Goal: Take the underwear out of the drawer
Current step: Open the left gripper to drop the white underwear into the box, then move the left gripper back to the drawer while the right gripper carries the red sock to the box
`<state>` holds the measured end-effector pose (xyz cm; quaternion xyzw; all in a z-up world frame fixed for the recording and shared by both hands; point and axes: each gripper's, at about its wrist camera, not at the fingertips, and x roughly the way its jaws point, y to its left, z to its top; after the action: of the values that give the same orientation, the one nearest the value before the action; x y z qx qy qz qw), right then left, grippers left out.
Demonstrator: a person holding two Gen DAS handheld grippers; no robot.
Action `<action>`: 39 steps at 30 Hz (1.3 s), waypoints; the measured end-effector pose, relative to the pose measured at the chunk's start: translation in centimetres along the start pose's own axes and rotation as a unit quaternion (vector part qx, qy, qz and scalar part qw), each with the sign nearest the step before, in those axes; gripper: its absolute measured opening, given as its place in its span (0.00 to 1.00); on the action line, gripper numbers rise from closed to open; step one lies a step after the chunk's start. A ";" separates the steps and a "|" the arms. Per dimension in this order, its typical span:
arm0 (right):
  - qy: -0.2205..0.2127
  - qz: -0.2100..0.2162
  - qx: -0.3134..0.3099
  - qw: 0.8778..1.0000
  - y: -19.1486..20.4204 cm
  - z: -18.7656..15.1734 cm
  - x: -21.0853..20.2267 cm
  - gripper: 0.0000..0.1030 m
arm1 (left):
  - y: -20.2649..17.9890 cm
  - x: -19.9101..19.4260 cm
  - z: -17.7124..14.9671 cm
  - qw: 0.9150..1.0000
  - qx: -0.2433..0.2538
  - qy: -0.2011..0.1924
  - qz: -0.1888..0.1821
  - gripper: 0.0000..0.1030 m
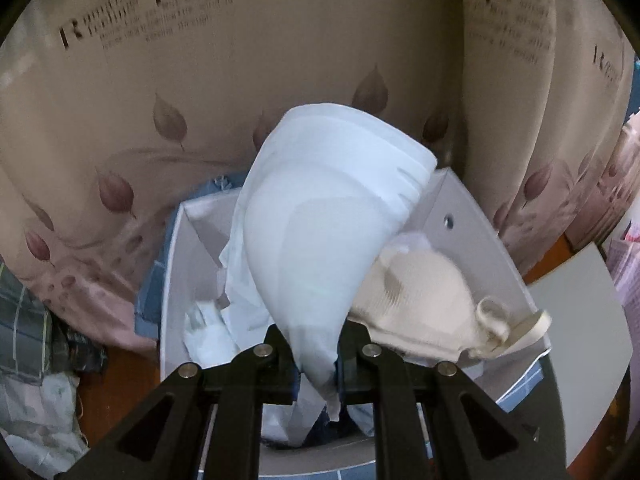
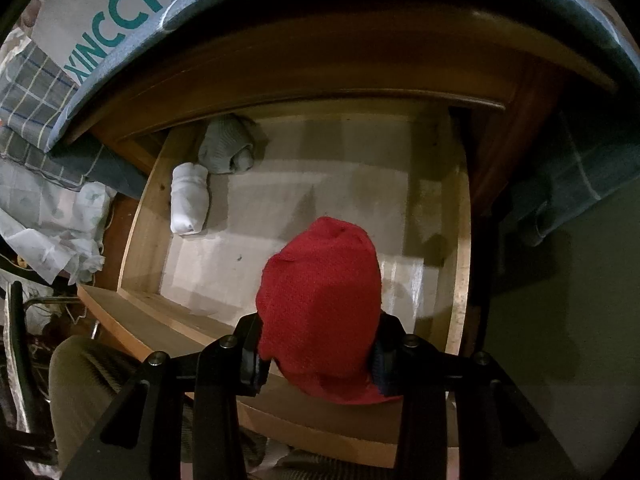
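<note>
My left gripper (image 1: pixel 316 364) is shut on a pale white piece of underwear (image 1: pixel 320 216), which stands up from the jaws over a white box (image 1: pixel 472 236). A cream garment (image 1: pixel 432 304) and crumpled white cloth (image 1: pixel 208 332) lie inside that box. In the right wrist view my right gripper (image 2: pixel 320 356) is shut on a rolled red piece of underwear (image 2: pixel 320 300), held above the open wooden drawer (image 2: pixel 460 240). At the drawer's back left lie a rolled white piece (image 2: pixel 188 200) and a rolled grey piece (image 2: pixel 228 144).
A leaf-patterned curtain (image 1: pixel 160 120) hangs behind the white box. A checked cloth (image 1: pixel 24 332) and more fabric lie at the left. Above the drawer is a shoe box with teal lettering (image 2: pixel 116 12) on a blue cloth (image 2: pixel 560 8); paper and cloth pile up left of the drawer.
</note>
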<state>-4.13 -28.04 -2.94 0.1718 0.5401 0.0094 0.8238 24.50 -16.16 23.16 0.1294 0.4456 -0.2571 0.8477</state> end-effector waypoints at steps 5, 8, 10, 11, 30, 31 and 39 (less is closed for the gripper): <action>0.000 0.000 0.000 1.000 0.0 -0.1 0.0 0.35 | -0.3 1.0 -0.9 1.000 0.000 0.011 -0.001 0.16; -0.001 -0.001 -0.001 1.000 0.1 -0.1 0.0 0.35 | -0.6 1.3 -1.1 1.000 -0.002 0.019 0.007 0.22; -0.001 -0.001 -0.001 1.000 0.1 0.0 0.0 0.35 | -0.8 1.3 -1.1 1.000 -0.003 0.020 0.013 0.29; -0.001 -0.001 -0.001 1.000 0.1 0.0 0.0 0.35 | -1.0 1.1 -1.2 1.000 0.000 0.019 0.016 0.31; -0.001 -0.008 -0.006 1.000 0.1 -0.1 -0.1 0.35 | 0.1 -6.1 -7.2 0.996 0.000 -0.054 0.075 0.54; -0.001 -0.009 -0.007 1.000 0.1 -0.1 -0.1 0.35 | 0.4 -6.3 -8.1 0.995 -0.003 -0.058 0.078 0.54; -0.004 -0.012 -0.008 1.000 0.2 -0.2 -0.2 0.35 | 1.7 -6.6 -16.4 0.990 -0.024 -0.057 0.123 0.54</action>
<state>-4.37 -27.87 -2.77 0.1589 0.5385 0.0029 0.8275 10.98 -5.27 19.24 0.1483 0.3829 -0.1470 0.8999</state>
